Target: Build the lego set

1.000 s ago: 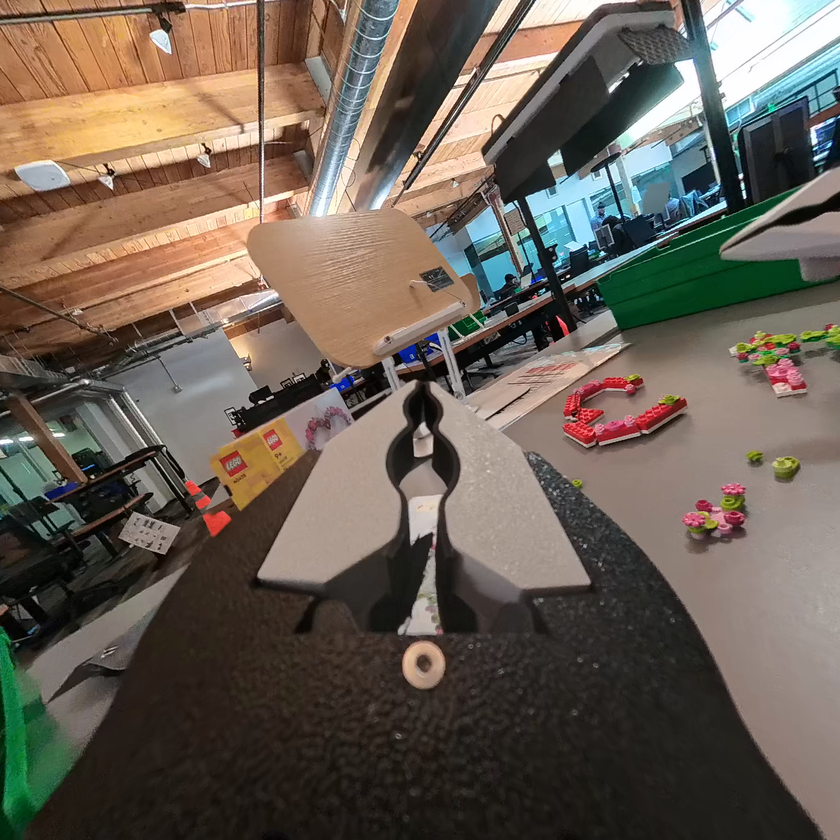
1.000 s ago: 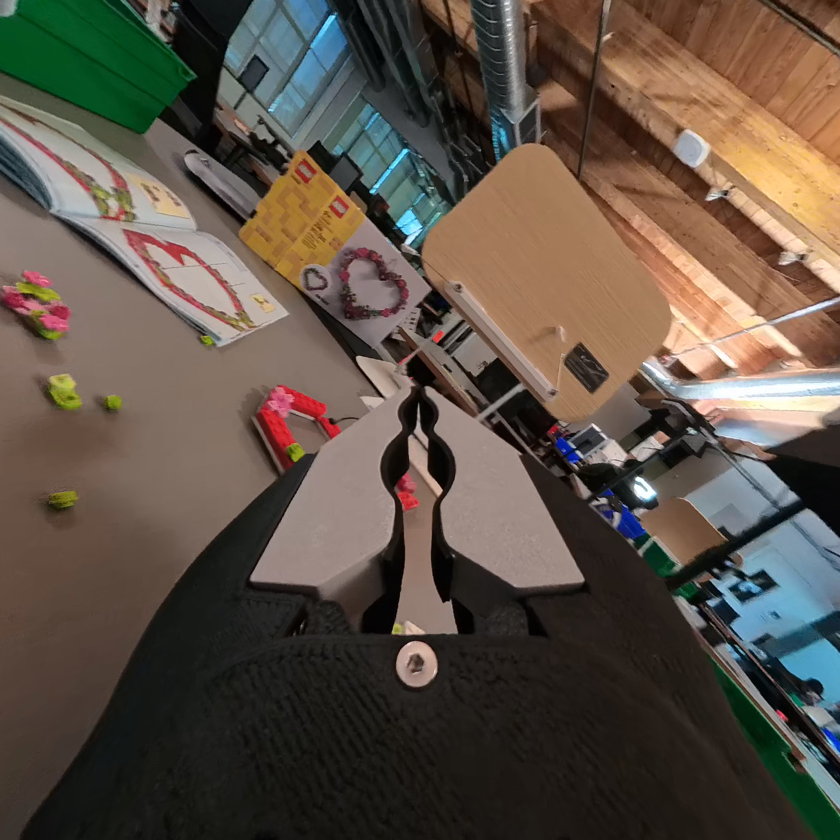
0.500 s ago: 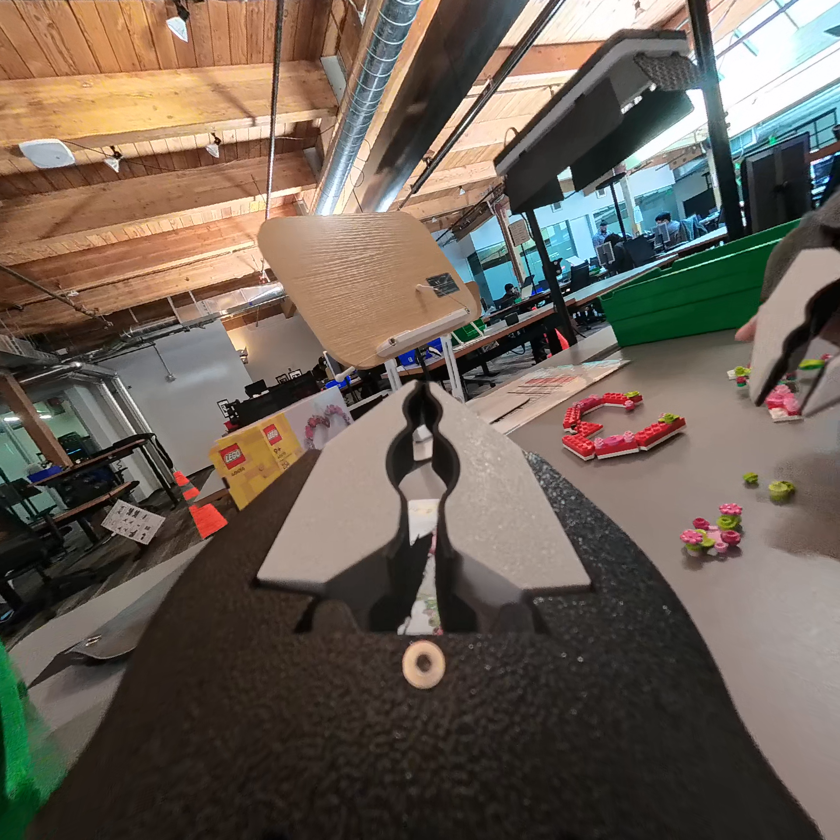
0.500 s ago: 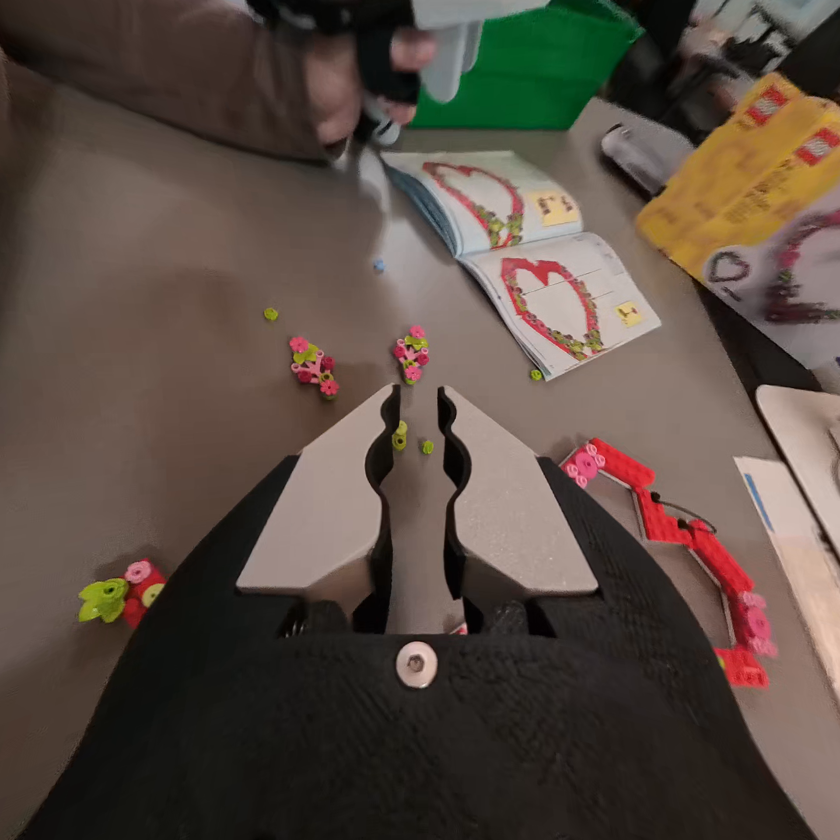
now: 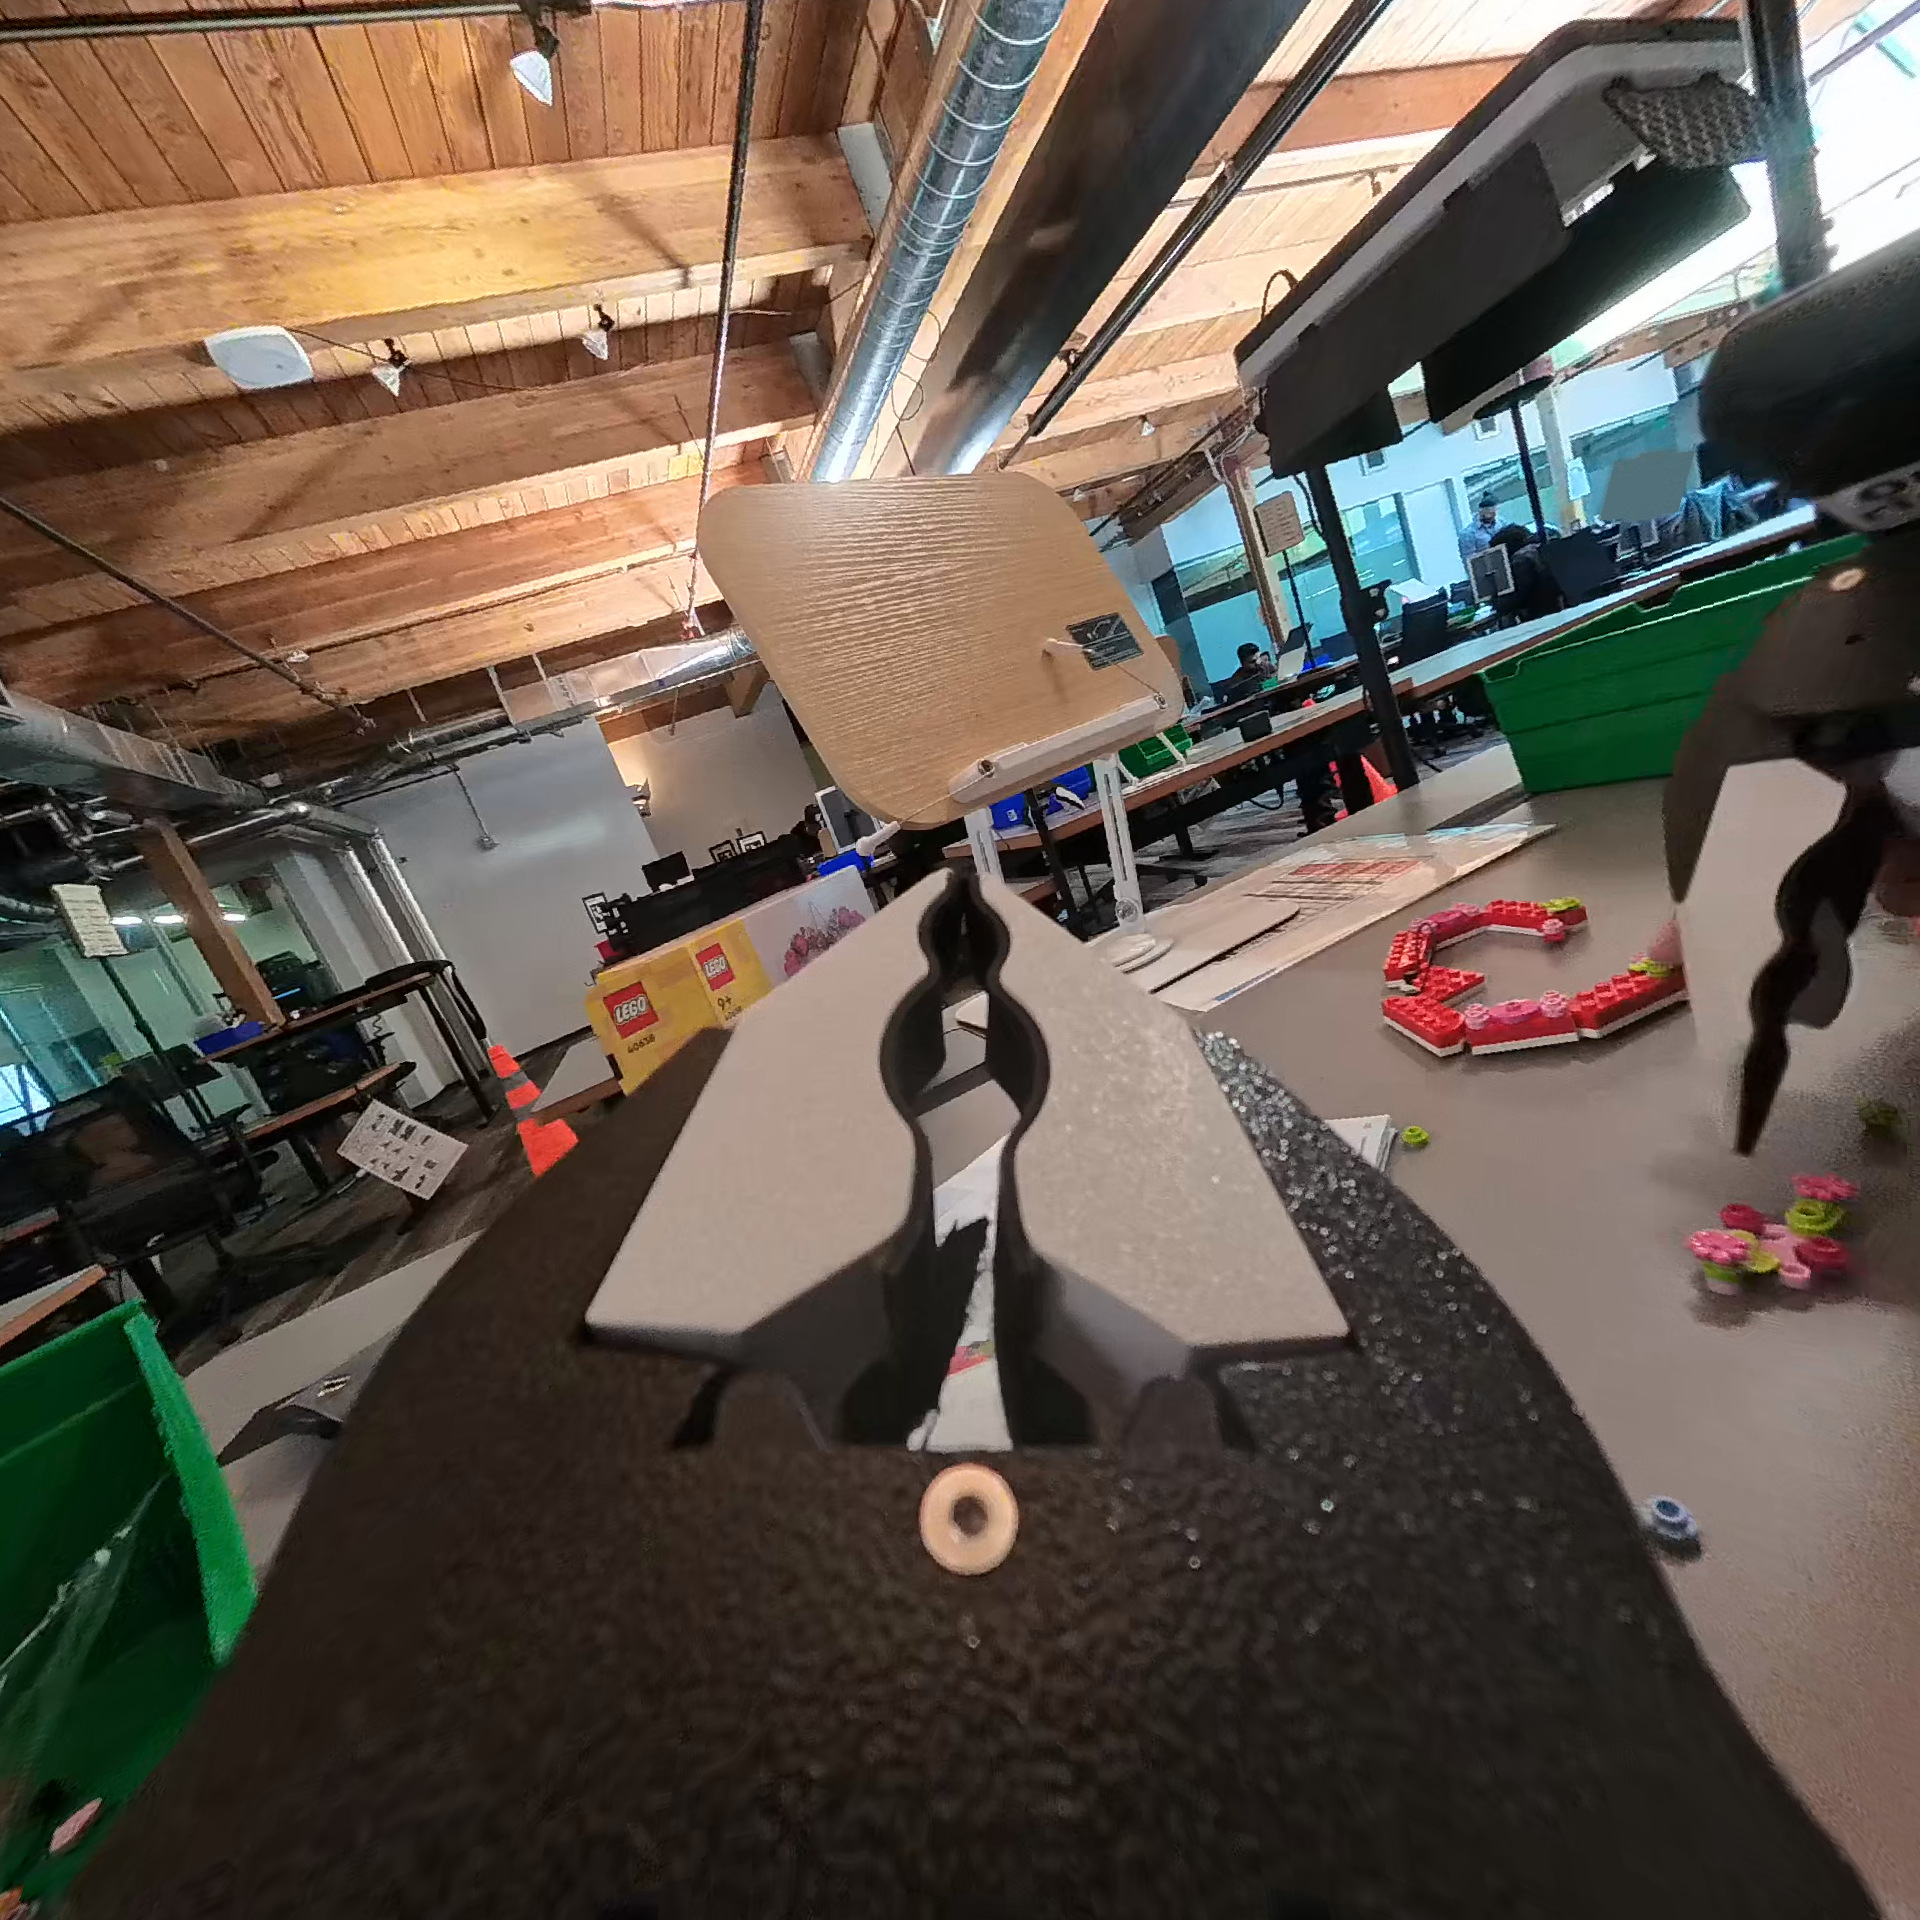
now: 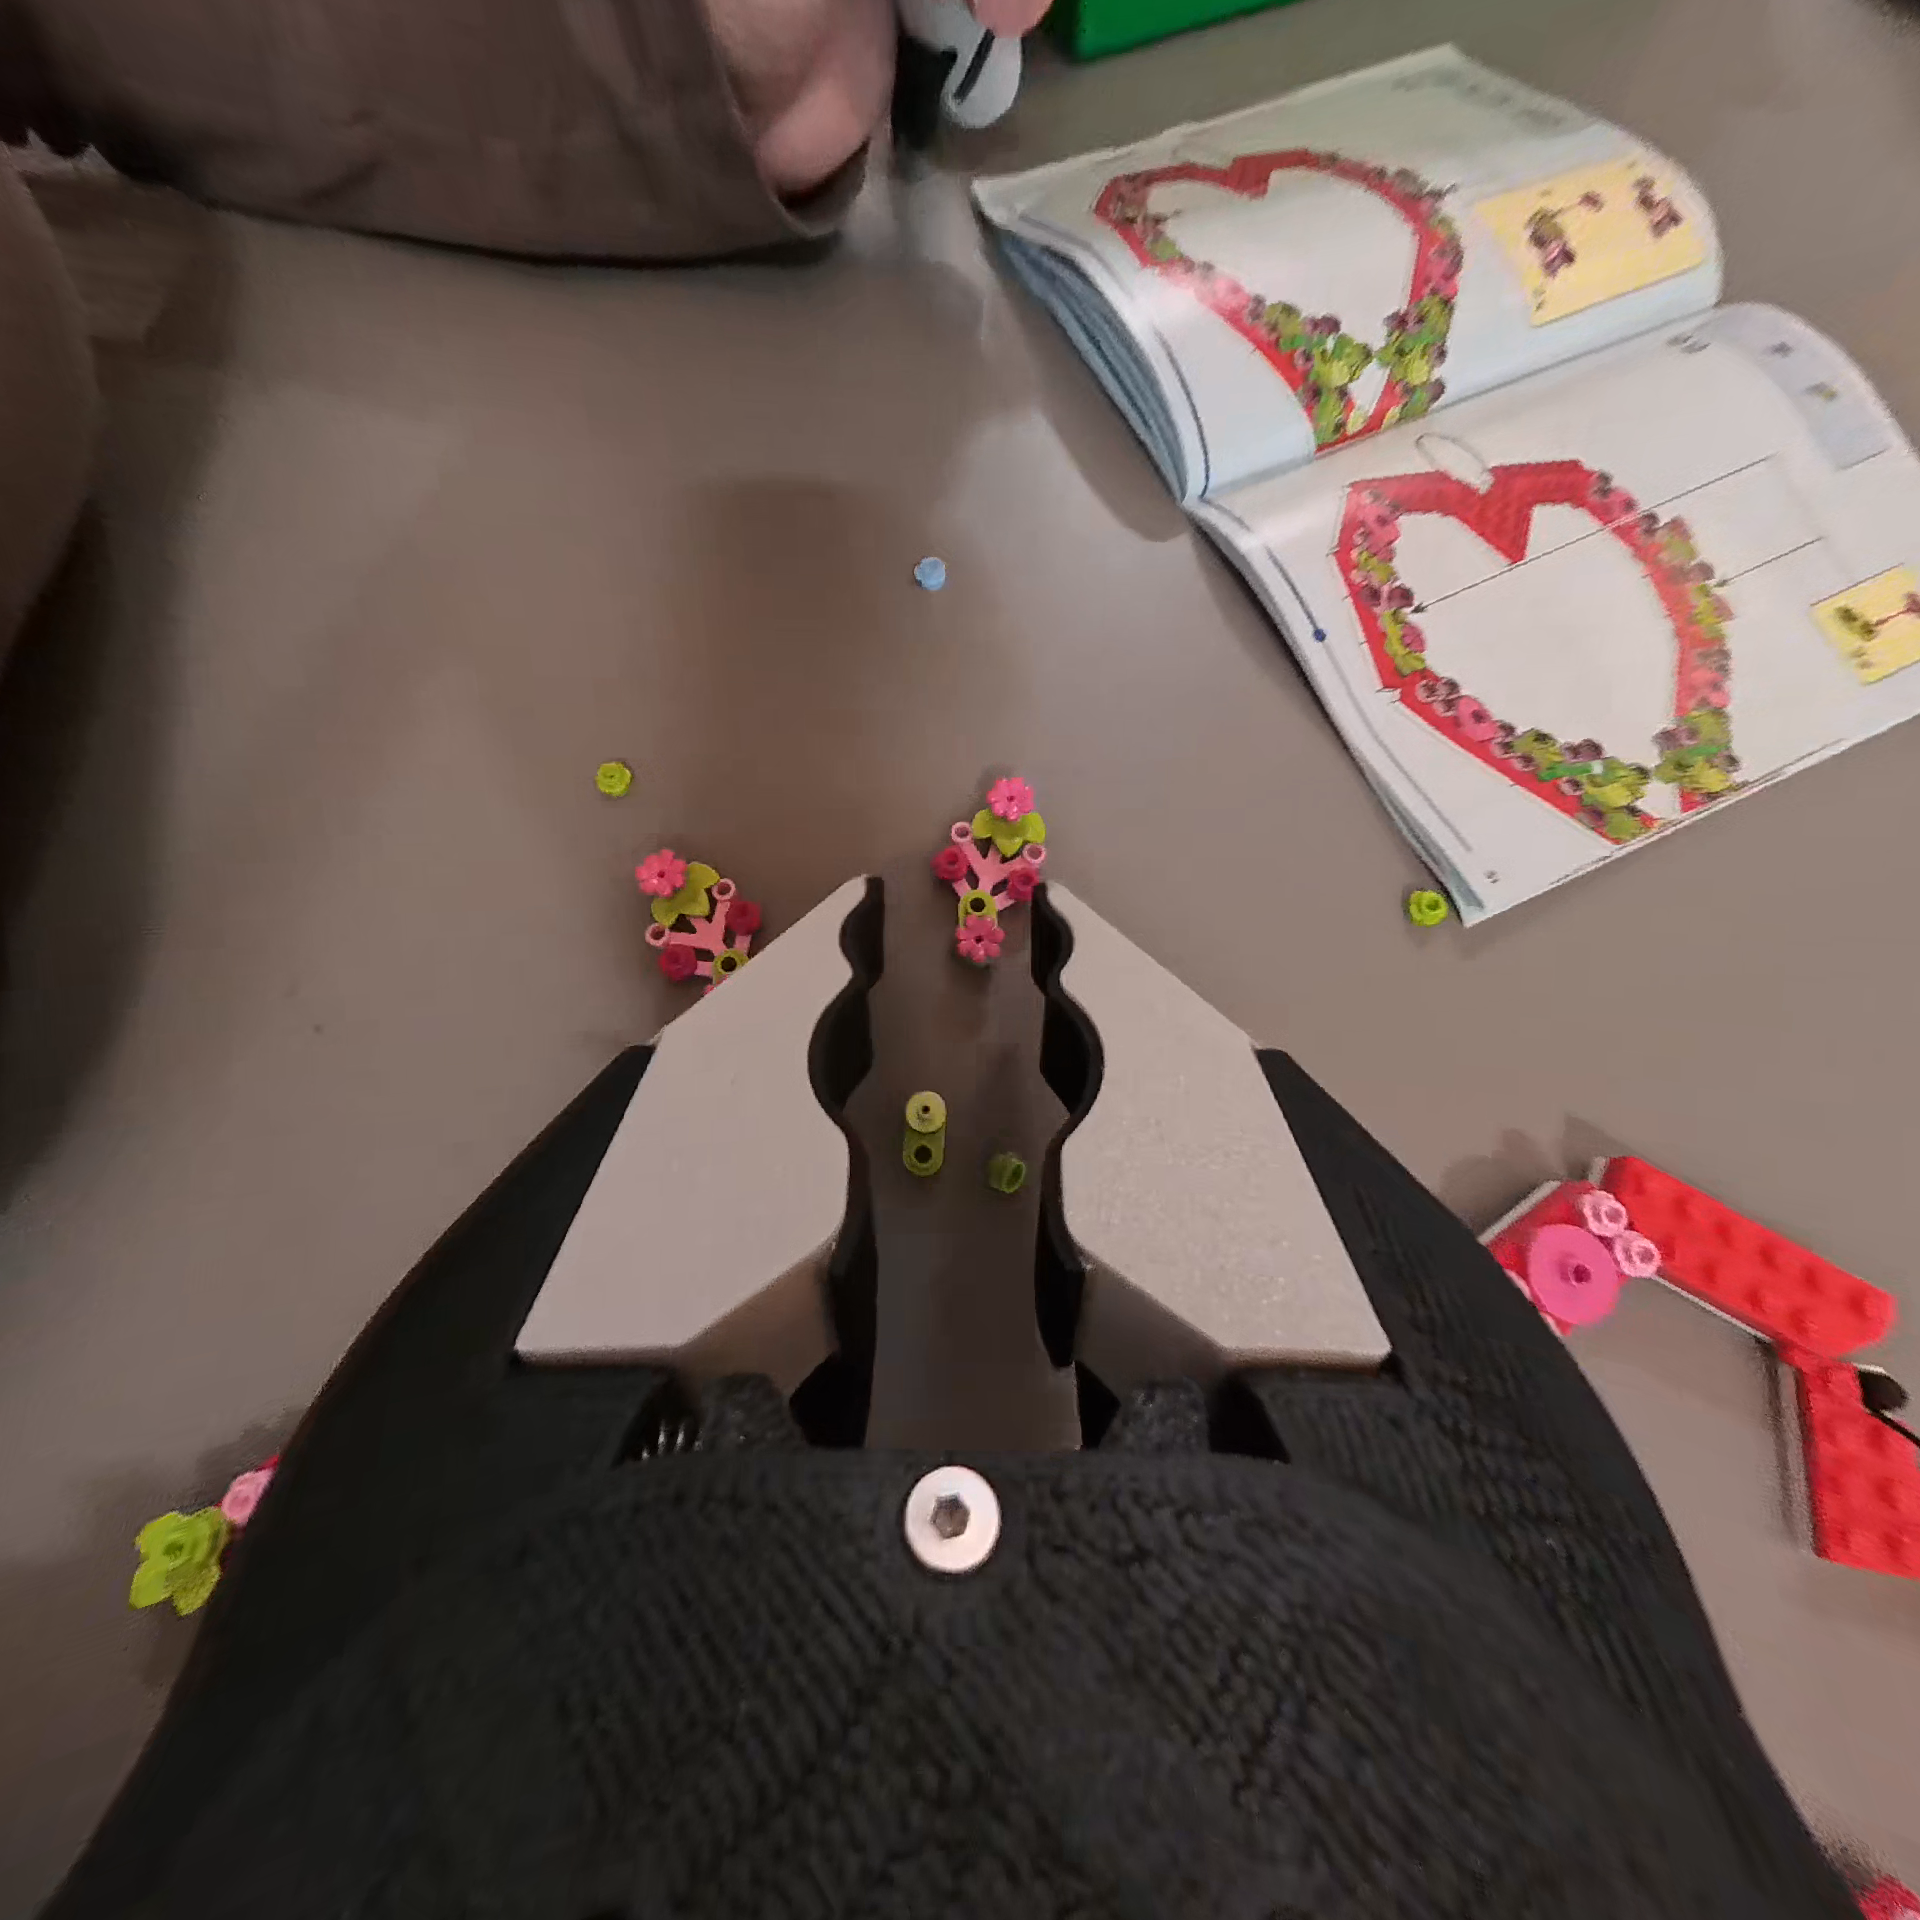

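1. On the grey worktop (image 6: 416, 623), the right tool (image 6: 956, 894) hangs with its jaws parted by a clear gap and holds nothing.
2. Between its fingers, lying loose on the worktop, are a lime two-stud piece (image 6: 924, 1132) and a small lime stud (image 6: 1006, 1172); neither touches a finger.
3. Just ahead of the fingertips lies a pink flower sprig (image 6: 987, 873); a second sprig (image 6: 698, 914) lies beside the left finger, partly hidden by it.
4. A lime round piece (image 6: 613, 778) and a pale blue stud (image 6: 930, 572) lie farther out, well apart.
5. The open instruction booklet (image 6: 1507, 468) lies at the upper right, with another lime stud (image 6: 1428, 906) near its lower corner.
6. The red heart frame (image 6: 1745, 1268), partly built and carrying pink flowers, lies at the right edge of the right wrist view.
7. A brown sleeve (image 6: 416, 104) crosses the top of that view.
8. The left tool (image 5: 966, 894) is raised and tilted upward, its tips closed together with nothing gripped.
9. In the left wrist view, the right tool (image 5: 1766, 1039) points down at the worktop near the red frame (image 5: 1507, 987) and a pink flower cluster (image 5: 1766, 1242).
10. A yellow set box (image 5: 675, 997) stands behind, under a tilted wooden book stand (image 5: 914, 644); green bins (image 5: 1621, 686) sit at the far right.
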`<state>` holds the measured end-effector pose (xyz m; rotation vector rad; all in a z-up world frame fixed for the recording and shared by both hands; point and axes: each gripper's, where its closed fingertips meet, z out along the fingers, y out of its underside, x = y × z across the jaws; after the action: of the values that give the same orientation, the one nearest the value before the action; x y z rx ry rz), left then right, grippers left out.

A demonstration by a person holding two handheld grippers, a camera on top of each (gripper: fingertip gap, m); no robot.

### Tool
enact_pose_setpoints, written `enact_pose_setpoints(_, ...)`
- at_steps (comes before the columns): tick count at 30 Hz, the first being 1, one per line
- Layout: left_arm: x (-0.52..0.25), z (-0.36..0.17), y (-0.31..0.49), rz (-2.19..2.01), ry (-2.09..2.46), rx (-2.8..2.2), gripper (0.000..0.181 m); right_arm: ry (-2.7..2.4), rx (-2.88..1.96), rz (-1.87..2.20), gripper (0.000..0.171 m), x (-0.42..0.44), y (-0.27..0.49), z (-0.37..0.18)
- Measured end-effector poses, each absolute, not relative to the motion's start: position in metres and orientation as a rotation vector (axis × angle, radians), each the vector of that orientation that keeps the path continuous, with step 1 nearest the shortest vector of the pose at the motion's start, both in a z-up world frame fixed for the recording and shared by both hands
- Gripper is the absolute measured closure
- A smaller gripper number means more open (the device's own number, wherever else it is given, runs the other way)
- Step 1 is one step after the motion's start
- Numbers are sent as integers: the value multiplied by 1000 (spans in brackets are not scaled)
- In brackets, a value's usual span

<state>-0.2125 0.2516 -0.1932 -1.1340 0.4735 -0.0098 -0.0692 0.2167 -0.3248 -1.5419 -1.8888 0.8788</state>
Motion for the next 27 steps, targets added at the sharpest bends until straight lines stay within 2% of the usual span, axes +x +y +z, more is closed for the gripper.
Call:
enact_pose_setpoints(11, -215, -197, 256, -18, 470, -1157, 181, -1979, -1553, 888, 147, -71, 214, -341)
enact_pose_setpoints(27, -216, -199, 257, -44, 449, -1168, 181, -1912, -1523, 899, 146, -71, 214, -330)
